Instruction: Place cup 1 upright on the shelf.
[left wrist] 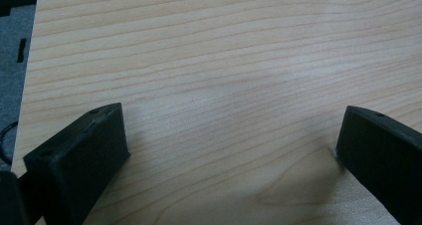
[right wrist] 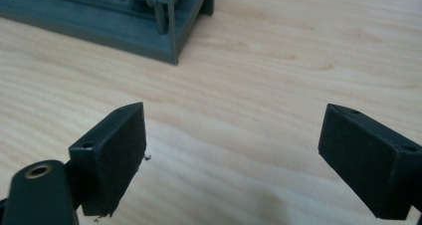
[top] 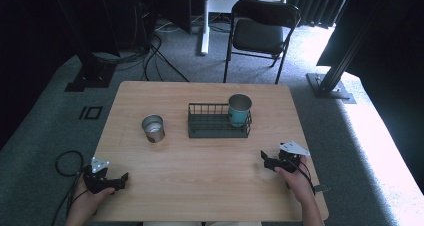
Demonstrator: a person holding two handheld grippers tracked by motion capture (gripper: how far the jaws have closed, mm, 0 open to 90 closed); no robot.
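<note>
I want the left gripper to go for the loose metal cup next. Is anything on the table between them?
Nothing visible. Bare wood lies between the left gripper and the metal cup, which stands alone left of the wire rack. The gripper's jaws are open over bare table.

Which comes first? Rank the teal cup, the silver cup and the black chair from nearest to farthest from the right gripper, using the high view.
From the right gripper:
1. Teal cup, standing in the rack's right end, just ahead.
2. Silver cup, on the bare table, left of the rack.
3. Black chair, on the floor beyond the table's far edge.
</note>
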